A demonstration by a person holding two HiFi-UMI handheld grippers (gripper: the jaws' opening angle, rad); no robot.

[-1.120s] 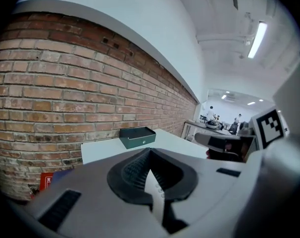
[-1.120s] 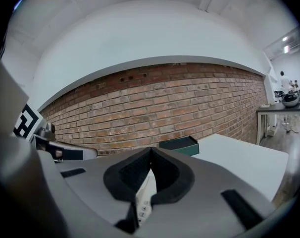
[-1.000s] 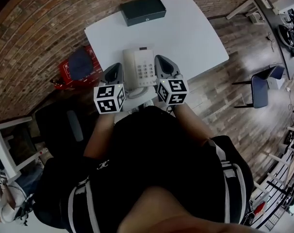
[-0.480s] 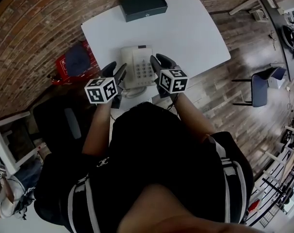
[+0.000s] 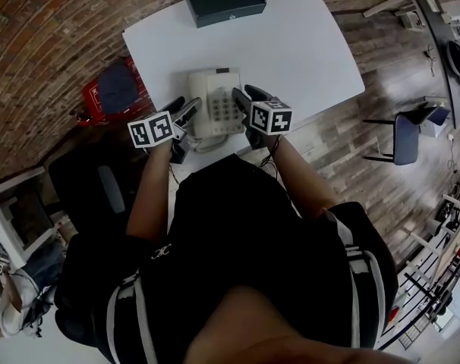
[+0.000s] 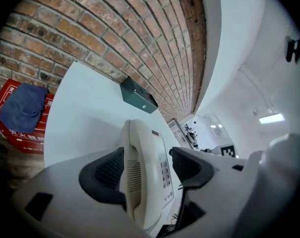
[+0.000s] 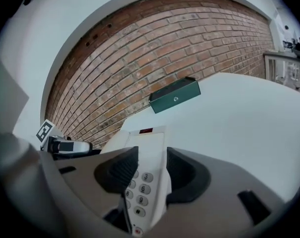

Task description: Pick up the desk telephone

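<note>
Off the table's (image 5: 306,44) left edge: red crate (image 5: 101,101). Next, left gripper (image 5: 183,110), jaws just opening, straddles the desk telephone's (image 5: 213,101) handset side, not clamped; right gripper (image 5: 249,95) likewise astride keypad side. Telephone sits at near edge; open tabletop right; green box (image 5: 225,0) far.

Soft, even indoor light brightens the white rectangular counter (image 5: 306,44); heavy fisheye curvature, dark vignetted corners, blurred near foreground.
</note>
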